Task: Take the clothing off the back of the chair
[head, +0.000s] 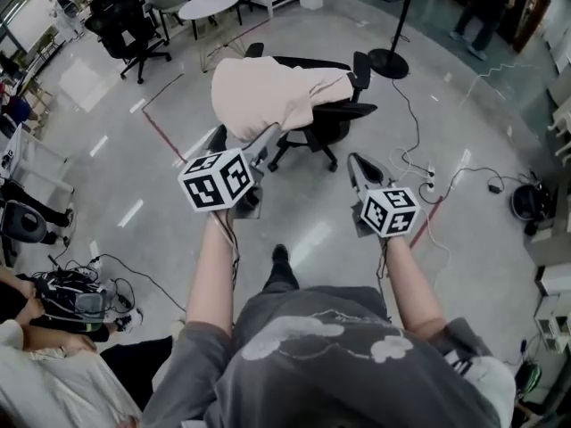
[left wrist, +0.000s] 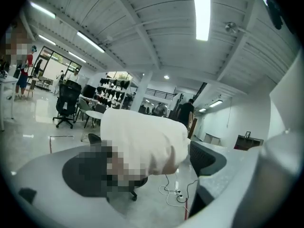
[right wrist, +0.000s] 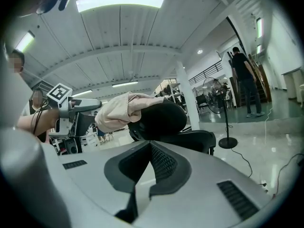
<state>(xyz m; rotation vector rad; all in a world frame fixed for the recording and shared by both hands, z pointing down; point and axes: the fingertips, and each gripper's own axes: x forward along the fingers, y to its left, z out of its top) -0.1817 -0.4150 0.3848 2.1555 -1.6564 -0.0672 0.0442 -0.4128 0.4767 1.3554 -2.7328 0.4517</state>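
Observation:
A cream garment (head: 268,96) is draped over the back of a black office chair (head: 335,119). My left gripper (head: 241,143) is held just in front of the garment's lower edge, jaws spread wide with nothing between them. In the left gripper view the garment (left wrist: 142,141) hangs ahead, between the two open jaws of the left gripper (left wrist: 147,175). My right gripper (head: 361,175) is to the right, short of the chair's seat. In the right gripper view the right gripper (right wrist: 149,151) is shut on nothing, with the garment (right wrist: 116,110) and the chair back (right wrist: 164,120) beyond it.
A power strip and cables (head: 428,176) lie on the floor to the right. A fan stand (head: 390,61) is behind the chair. A round table (head: 210,5) and another black chair (head: 125,25) stand at the back left. A seated person (head: 36,364) is at the lower left.

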